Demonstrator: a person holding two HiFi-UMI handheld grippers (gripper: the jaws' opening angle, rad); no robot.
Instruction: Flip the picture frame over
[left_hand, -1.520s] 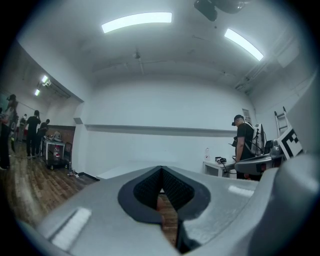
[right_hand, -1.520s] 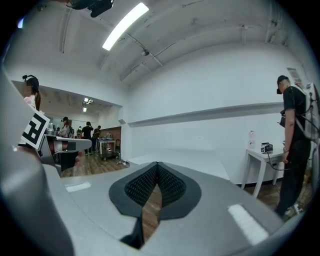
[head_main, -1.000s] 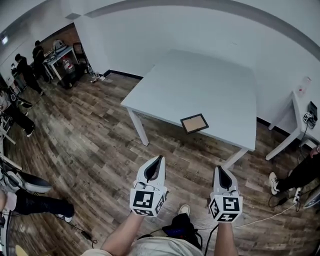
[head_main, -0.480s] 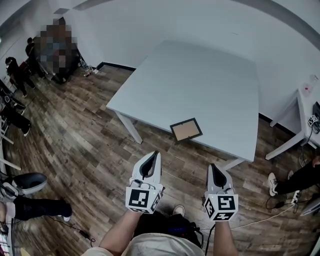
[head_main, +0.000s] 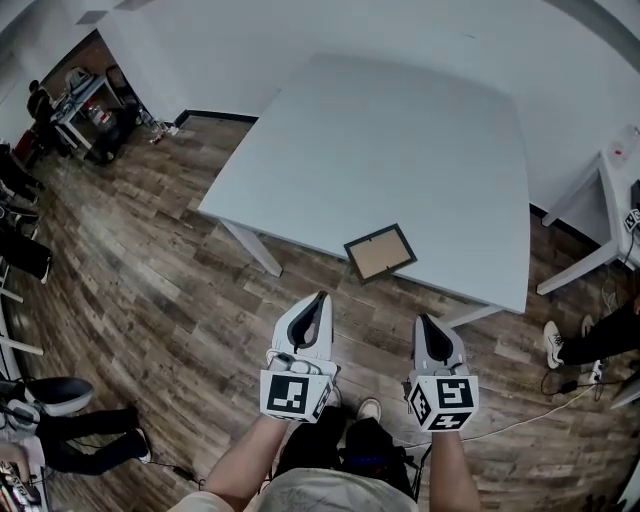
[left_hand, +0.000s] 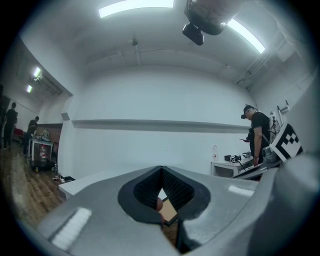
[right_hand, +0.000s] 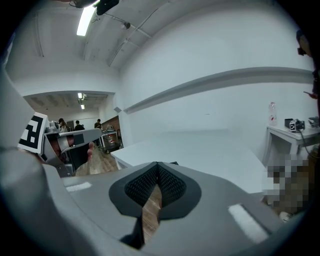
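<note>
The picture frame (head_main: 380, 252) lies flat at the near edge of the white table (head_main: 400, 140), a dark rim around a brown panel, turned at a slant. Both grippers hover over the wooden floor short of the table. My left gripper (head_main: 321, 296) is shut and empty, its tip just below and left of the frame. My right gripper (head_main: 421, 320) is also shut and empty, below and right of the frame. In the left gripper view a slice of the frame (left_hand: 169, 211) shows through the gap under the closed tips (left_hand: 161, 169). The right gripper view shows the table (right_hand: 200, 150) beyond the closed tips (right_hand: 157, 164).
A second white table (head_main: 612, 205) stands at the right with a seated person's legs (head_main: 590, 345) beside it. A cable (head_main: 520, 425) runs over the floor at the right. People and a cluttered cart (head_main: 75, 105) are far off at the left. A person (left_hand: 257, 132) stands by a side desk.
The view has come closer to the table, so the frame now sits nearer the gripper tips. Both grippers keep the same shut pose side by side.
</note>
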